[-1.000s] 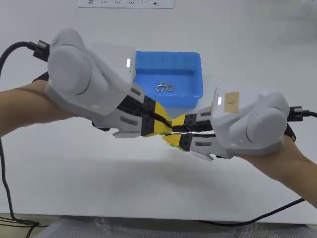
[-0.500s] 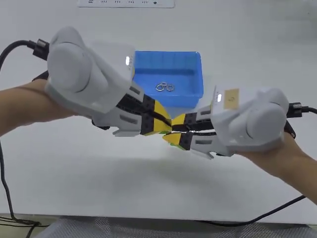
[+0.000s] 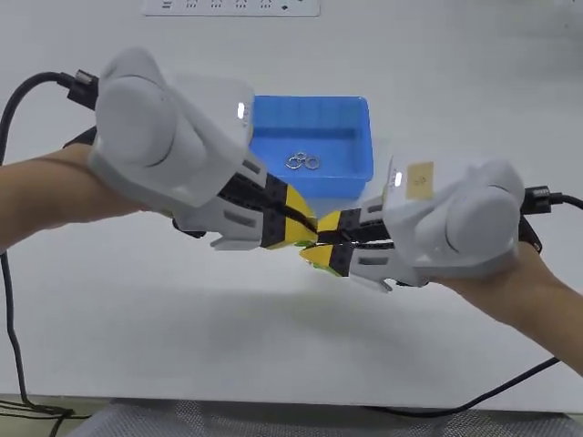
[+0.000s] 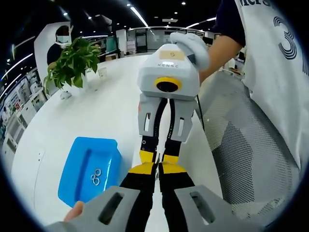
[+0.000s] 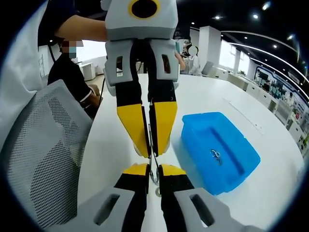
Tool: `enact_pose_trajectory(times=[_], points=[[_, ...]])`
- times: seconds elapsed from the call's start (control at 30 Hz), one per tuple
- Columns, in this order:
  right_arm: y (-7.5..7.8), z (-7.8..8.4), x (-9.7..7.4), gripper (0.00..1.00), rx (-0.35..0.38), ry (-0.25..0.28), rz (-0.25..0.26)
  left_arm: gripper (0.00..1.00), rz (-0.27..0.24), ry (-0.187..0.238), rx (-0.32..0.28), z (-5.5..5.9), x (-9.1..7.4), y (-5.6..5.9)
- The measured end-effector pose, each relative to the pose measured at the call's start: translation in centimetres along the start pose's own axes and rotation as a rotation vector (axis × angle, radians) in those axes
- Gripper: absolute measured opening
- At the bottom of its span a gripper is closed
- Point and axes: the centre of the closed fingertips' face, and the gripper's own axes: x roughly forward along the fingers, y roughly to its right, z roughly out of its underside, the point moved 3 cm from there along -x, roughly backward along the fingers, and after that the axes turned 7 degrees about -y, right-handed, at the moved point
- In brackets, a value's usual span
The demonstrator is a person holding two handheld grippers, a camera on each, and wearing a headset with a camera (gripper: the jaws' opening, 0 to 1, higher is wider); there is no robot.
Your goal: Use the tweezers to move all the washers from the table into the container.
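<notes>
My left gripper [image 3: 305, 228] and right gripper [image 3: 321, 248] meet tip to tip over the white table [image 3: 182, 319], just in front of the blue container [image 3: 314, 187]. In the right gripper view, thin metal tweezers [image 5: 153, 159] run from the left gripper's [image 5: 151, 151] yellow jaws down into my right gripper's [image 5: 154, 170] jaws. Both pairs of jaws look shut on them. A small washer [image 5: 158, 192] lies on the table below the tweezers' tip. Several washers [image 3: 301, 162] lie in the container [image 5: 231, 179]. In the left gripper view, my left gripper [image 4: 158, 169] faces the right gripper [image 4: 158, 156].
A power strip [image 3: 232, 7] lies at the table's far edge. Cables [image 3: 11, 309] trail off the near edge on both sides. A mesh chair [image 5: 43, 159] stands by the table. A potted plant [image 4: 75, 63] sits far off on the tabletop.
Both grippers have stayed tip to tip at the same spot. The picture has shifted only slightly.
</notes>
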Motion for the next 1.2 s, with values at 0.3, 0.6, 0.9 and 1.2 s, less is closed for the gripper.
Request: enact_pose_trajectory(times=[0.3,0.6,0.9,1.2], points=[[-0.8,-1.0,-0.3,0.09,-0.018,0.009,-0.006,0.07,-0.005,-0.012,0.006,-0.3,-1.0,0.8],[-0.9,-2.9,-1.0,0.09,-0.051,0.026,0.013,0.07,-0.047,-0.012,0.029,-1.0,-2.8,1.0],[-0.1,-4.7,-1.8,0.08,-0.106,0.053,0.031,0.07,-0.066,-0.003,0.057,-2.1,-4.5,0.2],[1.7,-6.7,-2.8,0.08,-0.156,0.063,0.077,0.07,-0.1,0.013,0.097,-3.2,-6.2,-1.3]])
